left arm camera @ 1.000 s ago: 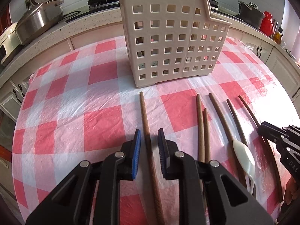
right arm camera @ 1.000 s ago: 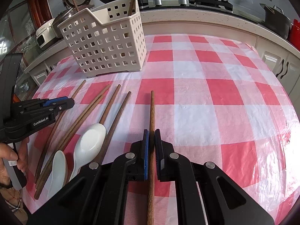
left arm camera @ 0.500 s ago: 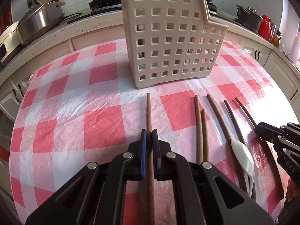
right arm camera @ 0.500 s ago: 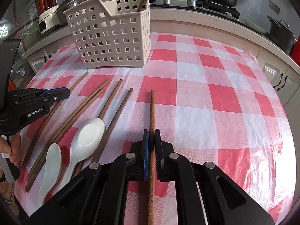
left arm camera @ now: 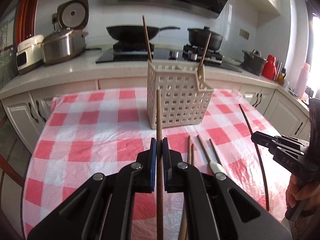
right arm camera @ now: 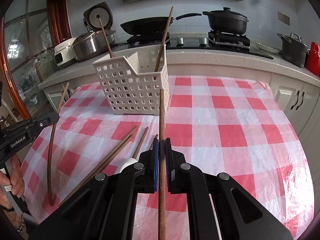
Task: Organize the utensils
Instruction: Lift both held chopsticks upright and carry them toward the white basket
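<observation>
Chopsticks: two brown wooden sticks are clamped, one in each gripper, both lifted clear of the checked tablecloth [left arm camera: 84, 152]; landmark for all places is the white basket [left arm camera: 178, 102].
Left gripper [left arm camera: 159, 142]: jaws closed on a chopstick [left arm camera: 159, 120], which runs straight along the fingers and points toward the basket; its tip overlaps the basket's near wall in this view.
Right gripper [right arm camera: 161, 142]: jaws pinched on a second chopstick [right arm camera: 162, 118], aimed at the basket's near right corner.
Same grippers seen sideways: the right one shows at the right edge of the left camera [left arm camera: 254, 137], its stick slanting across it; the left one shows at the left edge of the right camera [right arm camera: 57, 117], likewise.
Hands: fingers wrap each handle, at the far edge of the other gripper's view [right arm camera: 15, 178].
Loose chopsticks [right arm camera: 112, 156]: several lie on the cloth nearer than the basket, fanned out between the two grippers.
Spoon [right arm camera: 128, 163]: white, lying among the loose sticks, mostly hidden behind the right gripper.
White basket: standing upright on the cloth, with a divider inside; two sticks [right arm camera: 164, 40] already lean in it, one at each end.
Beyond the basket: counter with a wok [right arm camera: 146, 25], a black pot [right arm camera: 228, 21] and a rice cooker [left arm camera: 64, 46].
</observation>
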`<state>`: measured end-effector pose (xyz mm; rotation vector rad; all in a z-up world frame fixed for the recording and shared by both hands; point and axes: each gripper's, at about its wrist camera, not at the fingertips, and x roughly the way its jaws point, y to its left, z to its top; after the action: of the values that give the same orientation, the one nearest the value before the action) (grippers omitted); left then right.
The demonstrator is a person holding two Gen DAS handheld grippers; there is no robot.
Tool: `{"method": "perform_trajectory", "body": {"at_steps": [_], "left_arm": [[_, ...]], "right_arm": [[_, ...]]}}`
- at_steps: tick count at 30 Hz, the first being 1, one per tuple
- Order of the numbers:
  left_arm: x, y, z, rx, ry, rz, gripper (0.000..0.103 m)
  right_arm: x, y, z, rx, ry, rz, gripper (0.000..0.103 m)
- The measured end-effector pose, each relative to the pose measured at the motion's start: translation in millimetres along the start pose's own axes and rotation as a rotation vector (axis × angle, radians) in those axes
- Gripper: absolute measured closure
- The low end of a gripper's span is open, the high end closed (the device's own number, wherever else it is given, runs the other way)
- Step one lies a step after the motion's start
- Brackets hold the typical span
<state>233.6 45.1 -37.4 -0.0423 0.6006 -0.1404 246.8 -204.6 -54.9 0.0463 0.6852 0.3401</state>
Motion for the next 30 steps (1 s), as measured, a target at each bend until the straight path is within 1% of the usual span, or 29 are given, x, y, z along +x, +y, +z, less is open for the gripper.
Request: {"method": "perform_trajectory", "body": {"at_steps": [3,8,13,16,20,27,30], "left_arm": [[-29.1,-3.3,-1.0,0.013,-0.073,-0.005,0.097],[-64.4,-9.0,-7.0,0.029,-0.167,0.001,0.097],[-89.8,-15.1,-13.8,0.047,-0.235,0.015,0.097],[-99.5,-18.2,-17.3,0.053,-0.257,0.018,0.097],[-107.6,-20.7,-23.0,0.059,-0.28,0.024,0.097],[-122.0,-27.9,-28.4,0.083,-0.324,0.037,0.097],[-124.6,-27.8,-28.6,0.076,-0.337,0.033,0.097]], "right_arm": [[-16.9,5.4,3.8,-0.012,-0.042,0.006,0.096],[-41.4,13.2,7.8,-0.032,-0.106,0.012,0.095],[-62.9,18.2,8.3,-0.052,-0.177,0.008,0.095],[-73.2,19.9,7.6,-0.065,-0.217,0.014,0.095],[-81.4,22.1,5.3,-0.081,-0.247,0.008,0.096],[-91.2,24.5,0.9,-0.1,-0.271,0.017,0.096],[-92.7,25.4,-0.9,-0.106,-0.274,0.021,0.096]]}}
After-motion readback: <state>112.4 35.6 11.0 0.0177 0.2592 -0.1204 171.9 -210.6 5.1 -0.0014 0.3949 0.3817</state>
